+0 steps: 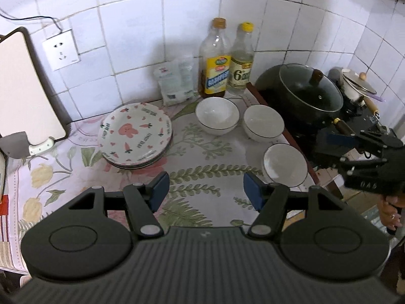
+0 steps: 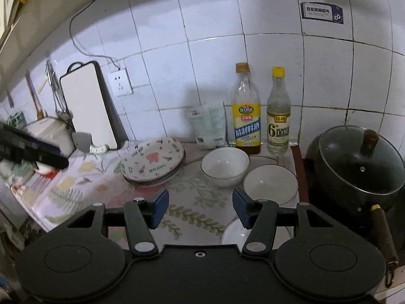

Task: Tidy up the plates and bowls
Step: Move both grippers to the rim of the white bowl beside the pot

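Right now we hold both grippers above the floral-cloth counter [image 1: 202,141], empty. Our left gripper [image 1: 206,190] has its blue-padded fingers spread wide, and so does our right gripper [image 2: 200,209]. A stack of shallow white plates with pink rabbit and carrot prints [image 1: 135,135] sits toward the left. Three white bowls with thin dark rims stand apart to its right: the far bowl [image 1: 217,115], the middle bowl [image 1: 263,122] and the near bowl [image 1: 284,164] by the counter edge, just below our right gripper.
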The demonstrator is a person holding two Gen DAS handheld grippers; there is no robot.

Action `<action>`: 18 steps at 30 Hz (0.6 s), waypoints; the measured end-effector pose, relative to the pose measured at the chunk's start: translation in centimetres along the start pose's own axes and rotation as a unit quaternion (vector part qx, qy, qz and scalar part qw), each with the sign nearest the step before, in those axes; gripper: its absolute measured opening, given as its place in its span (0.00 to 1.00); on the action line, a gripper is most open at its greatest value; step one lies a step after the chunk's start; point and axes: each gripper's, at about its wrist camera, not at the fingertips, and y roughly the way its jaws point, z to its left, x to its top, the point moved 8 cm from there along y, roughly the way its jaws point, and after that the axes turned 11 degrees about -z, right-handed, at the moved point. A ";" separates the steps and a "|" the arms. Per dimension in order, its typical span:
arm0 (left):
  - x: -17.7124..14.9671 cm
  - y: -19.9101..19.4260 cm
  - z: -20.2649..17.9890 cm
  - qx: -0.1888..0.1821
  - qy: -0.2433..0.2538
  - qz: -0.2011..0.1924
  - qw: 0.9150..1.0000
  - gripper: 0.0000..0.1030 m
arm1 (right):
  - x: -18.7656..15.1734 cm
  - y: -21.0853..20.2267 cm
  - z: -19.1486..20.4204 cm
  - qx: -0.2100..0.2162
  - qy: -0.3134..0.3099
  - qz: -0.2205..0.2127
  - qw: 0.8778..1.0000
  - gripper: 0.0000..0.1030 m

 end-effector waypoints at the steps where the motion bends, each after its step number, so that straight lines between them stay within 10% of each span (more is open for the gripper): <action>1: 0.0 0.3 -0.5 -0.003 -0.002 0.002 1.000 0.62 | -0.4 -0.1 -0.4 0.003 -0.004 0.001 1.000 0.61; 18: -1.0 9.2 -10.5 -0.029 -0.017 -0.010 0.999 0.62 | -6.0 1.1 -6.5 -0.021 -0.027 -0.017 0.999 0.61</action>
